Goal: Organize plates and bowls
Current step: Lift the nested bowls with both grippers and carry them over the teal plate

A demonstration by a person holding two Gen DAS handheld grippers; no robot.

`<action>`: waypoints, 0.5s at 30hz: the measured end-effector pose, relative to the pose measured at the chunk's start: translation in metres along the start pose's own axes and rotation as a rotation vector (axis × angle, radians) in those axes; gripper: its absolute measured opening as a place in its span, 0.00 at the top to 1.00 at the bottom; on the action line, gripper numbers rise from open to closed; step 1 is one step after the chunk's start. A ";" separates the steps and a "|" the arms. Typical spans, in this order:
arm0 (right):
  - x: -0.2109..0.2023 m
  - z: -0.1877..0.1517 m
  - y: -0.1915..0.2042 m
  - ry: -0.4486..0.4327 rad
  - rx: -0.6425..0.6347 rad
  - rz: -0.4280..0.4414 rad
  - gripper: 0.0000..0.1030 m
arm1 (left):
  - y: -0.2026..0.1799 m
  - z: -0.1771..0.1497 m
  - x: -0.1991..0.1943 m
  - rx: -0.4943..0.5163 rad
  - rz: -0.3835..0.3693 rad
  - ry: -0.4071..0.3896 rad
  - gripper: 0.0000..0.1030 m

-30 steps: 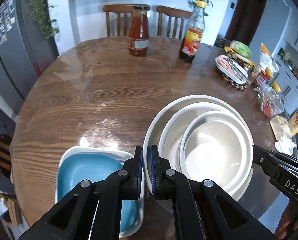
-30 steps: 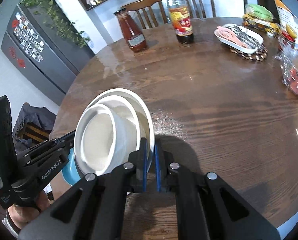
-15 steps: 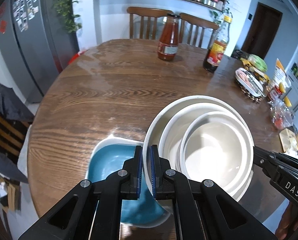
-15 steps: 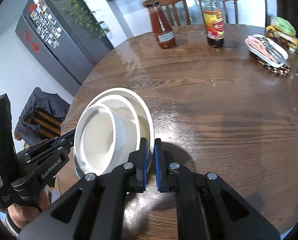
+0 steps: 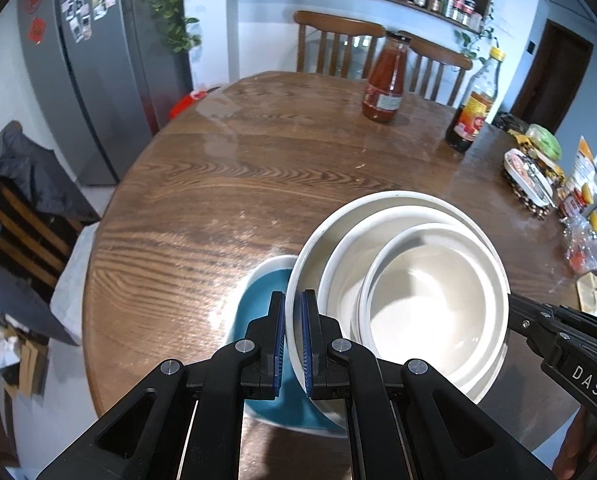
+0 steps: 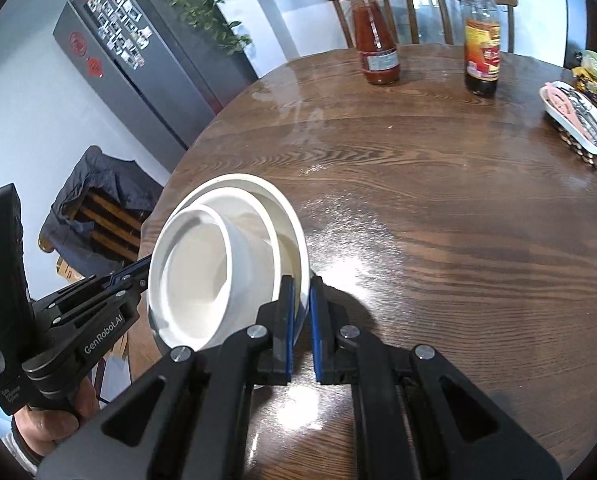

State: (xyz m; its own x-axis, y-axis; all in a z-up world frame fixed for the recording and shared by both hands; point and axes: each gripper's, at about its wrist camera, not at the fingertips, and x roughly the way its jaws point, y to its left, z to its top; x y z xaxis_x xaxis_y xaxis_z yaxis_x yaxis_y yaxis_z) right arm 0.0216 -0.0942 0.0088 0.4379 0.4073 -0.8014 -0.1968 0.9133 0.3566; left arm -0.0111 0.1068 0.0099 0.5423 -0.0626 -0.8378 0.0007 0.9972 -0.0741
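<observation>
Both grippers are clamped on the rim of the outermost white bowl: the left gripper (image 5: 293, 344) on one side, the right gripper (image 6: 301, 332) on the opposite side. The nested white bowls (image 5: 402, 288) are held above the blue dish (image 5: 266, 304) near the counter (image 5: 226, 184) edge — a carrying step. Next, centring over the dish and a level, even lowering are called for.

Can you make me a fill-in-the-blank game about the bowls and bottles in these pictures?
1. The nested white bowls number ___.
2. The left tool and right tool each pinch the rim of the ___ bowl.
3. The dish on the table partly under the stack is ___ inside.
4. The sauce bottle holds ___ sauce.

Missing words: three; largest; blue; red
</observation>
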 end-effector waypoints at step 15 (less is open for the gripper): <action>0.027 -0.008 0.006 0.071 -0.006 0.050 0.90 | 0.020 -0.012 0.009 -0.035 0.048 0.052 0.96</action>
State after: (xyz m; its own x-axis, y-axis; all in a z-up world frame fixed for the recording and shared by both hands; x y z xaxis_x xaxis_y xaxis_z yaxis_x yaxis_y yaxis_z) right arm 0.0256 -0.0774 -0.0148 0.3638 0.4513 -0.8148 -0.2225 0.8916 0.3945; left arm -0.0162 0.1252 -0.0056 0.4962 -0.0173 -0.8680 -0.0542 0.9972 -0.0509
